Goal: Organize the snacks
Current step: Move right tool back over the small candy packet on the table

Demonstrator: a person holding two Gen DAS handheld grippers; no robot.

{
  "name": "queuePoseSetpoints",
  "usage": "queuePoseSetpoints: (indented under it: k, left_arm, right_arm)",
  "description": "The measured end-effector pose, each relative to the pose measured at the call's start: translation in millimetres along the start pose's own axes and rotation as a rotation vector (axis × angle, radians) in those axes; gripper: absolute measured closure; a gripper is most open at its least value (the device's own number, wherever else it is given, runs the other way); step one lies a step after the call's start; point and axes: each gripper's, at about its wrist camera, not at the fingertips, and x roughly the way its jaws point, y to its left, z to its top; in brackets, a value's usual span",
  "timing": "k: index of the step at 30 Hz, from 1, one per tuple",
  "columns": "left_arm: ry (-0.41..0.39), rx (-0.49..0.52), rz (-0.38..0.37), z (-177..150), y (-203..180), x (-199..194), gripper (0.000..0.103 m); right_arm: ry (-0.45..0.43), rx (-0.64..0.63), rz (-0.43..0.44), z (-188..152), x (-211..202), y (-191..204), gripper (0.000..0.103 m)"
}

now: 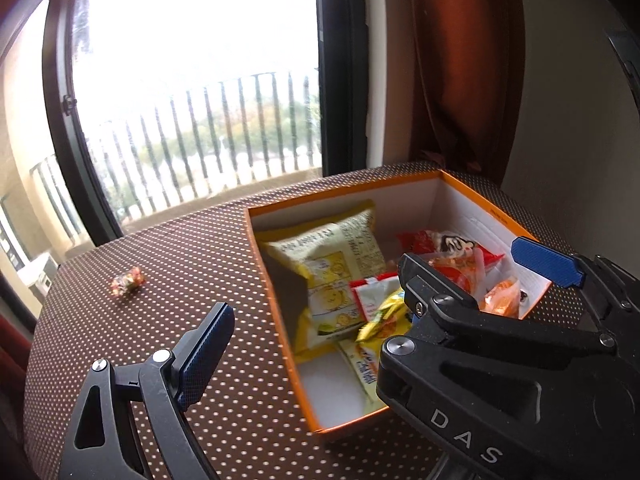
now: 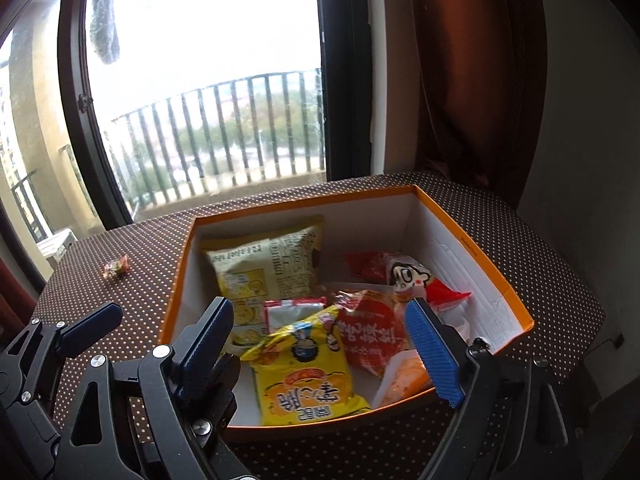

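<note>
Box point(image 2: 472, 256): orange-rimmed, white inside, on the dotted table point(image 1: 180, 248); holds most snacks.
Stray candy point(image 1: 128, 280): alone on the table, well left of the box.
Left gripper point(image 1: 384, 296): wide open, empty.
Right gripper point(image 2: 324, 344): jaws opening, nothing pressed between them; poised over the yellow packet point(image 2: 308, 376).
Handling: candy judged light, crinkly, slippery wrapper; pinch across its middle. Packets soft, puffy, crushable; grip at sealed edges.
</note>
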Motion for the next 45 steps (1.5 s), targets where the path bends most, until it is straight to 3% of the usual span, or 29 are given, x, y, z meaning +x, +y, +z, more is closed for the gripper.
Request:
queuePoseSetpoints:
  k: [24, 45]
  left_arm:
    - [-0.054, -0.142, 0.141, -8.9, 109.0, -24.3, 0.009]
    - [-0.066, -0.223, 0.279, 5.6, 216.0, 1.7, 0.003]
  right_arm:
    - [-0.024, -0.107, 0.151, 14.0, 6.1, 120.8, 0.006]
    - [-0.012, -0.157, 0.237, 41.2, 52.8, 227.6, 0.003]
